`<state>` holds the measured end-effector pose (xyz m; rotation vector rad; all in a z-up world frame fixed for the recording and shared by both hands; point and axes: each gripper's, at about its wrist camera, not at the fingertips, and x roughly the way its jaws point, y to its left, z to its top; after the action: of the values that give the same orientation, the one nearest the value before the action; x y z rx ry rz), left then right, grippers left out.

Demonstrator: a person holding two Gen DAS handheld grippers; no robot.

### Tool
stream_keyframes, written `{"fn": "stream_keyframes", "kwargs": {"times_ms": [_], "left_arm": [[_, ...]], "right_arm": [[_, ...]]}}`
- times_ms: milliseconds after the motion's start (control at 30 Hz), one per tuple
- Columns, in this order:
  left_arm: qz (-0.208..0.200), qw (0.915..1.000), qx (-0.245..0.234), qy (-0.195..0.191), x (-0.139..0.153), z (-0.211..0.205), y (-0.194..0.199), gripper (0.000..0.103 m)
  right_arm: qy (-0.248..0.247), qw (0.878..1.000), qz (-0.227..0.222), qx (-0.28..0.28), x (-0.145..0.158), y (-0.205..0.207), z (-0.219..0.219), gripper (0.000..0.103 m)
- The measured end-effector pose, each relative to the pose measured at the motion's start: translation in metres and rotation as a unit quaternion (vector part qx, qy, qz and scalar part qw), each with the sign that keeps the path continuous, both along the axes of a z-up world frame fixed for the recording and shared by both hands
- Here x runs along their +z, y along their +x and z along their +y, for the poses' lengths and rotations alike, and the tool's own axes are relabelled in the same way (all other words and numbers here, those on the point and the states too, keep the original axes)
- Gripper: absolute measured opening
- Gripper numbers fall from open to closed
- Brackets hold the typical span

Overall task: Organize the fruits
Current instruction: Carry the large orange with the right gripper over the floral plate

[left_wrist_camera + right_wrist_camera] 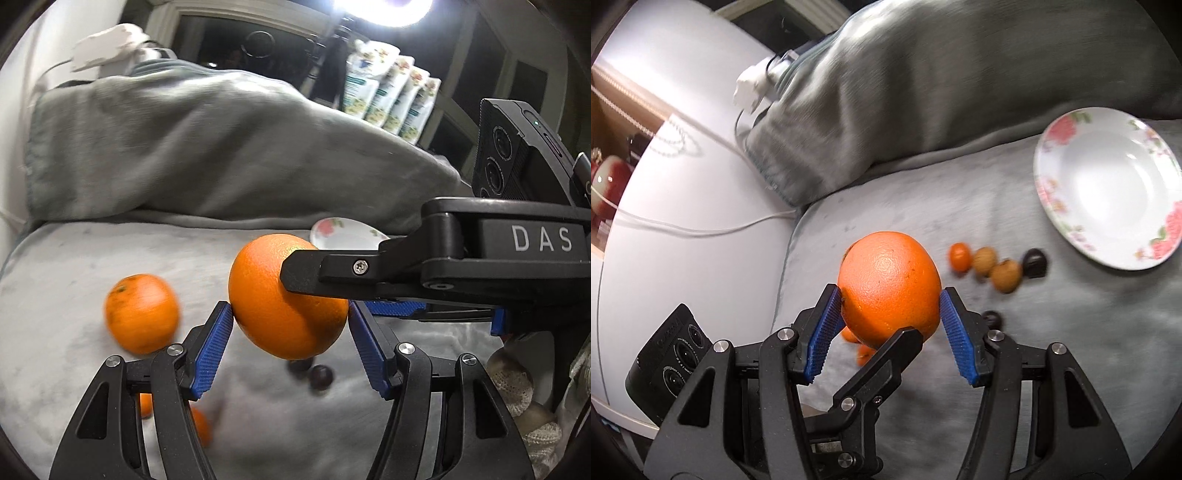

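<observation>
- The orange (890, 273) is off the grey cushion (1052, 350), held in the air between both tools at once.
- The right tongs (889, 293) stand about half-wide, blue pads pressed on the fruit's two flanks. The left tongs (290, 307) grip the same orange crosswise, also about half-wide.
- Handling, as I judge it: a firm, fairly heavy round fruit. The pebbled, slightly waxy peel gives ribbed pads good bite. It will not crush easily, but it will roll if set down carelessly on soft fabric.
- Best hold is across the widest girth, where the pads now sit. A grip nearer a pole could squeeze the fruit out.
- With two grips on one fruit, one pair should let go before the other carries on, or they will pull against each other.
- The flowered plate (1108, 184) lies ahead and to the right of the right tongs, empty.
- A second orange (142, 314) rests to the left of the left tongs.
- Small fruits and nuts (997, 266) lie just beyond the right tongs.
</observation>
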<state>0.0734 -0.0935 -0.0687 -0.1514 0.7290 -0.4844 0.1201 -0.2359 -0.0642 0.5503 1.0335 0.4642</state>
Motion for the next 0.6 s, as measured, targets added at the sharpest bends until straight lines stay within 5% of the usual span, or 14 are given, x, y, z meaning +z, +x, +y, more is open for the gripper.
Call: {"fn": "stream_keyframes", "kwargs": {"times_ms": [600], "left_arm": [[0.016, 0.9970, -0.074, 0.017, -0.007, -0.107, 0.021, 0.064]], "right_arm": [[0.007, 0.997, 0.013, -0.076, -0.019, 0.006, -0.114, 0.059]]}}
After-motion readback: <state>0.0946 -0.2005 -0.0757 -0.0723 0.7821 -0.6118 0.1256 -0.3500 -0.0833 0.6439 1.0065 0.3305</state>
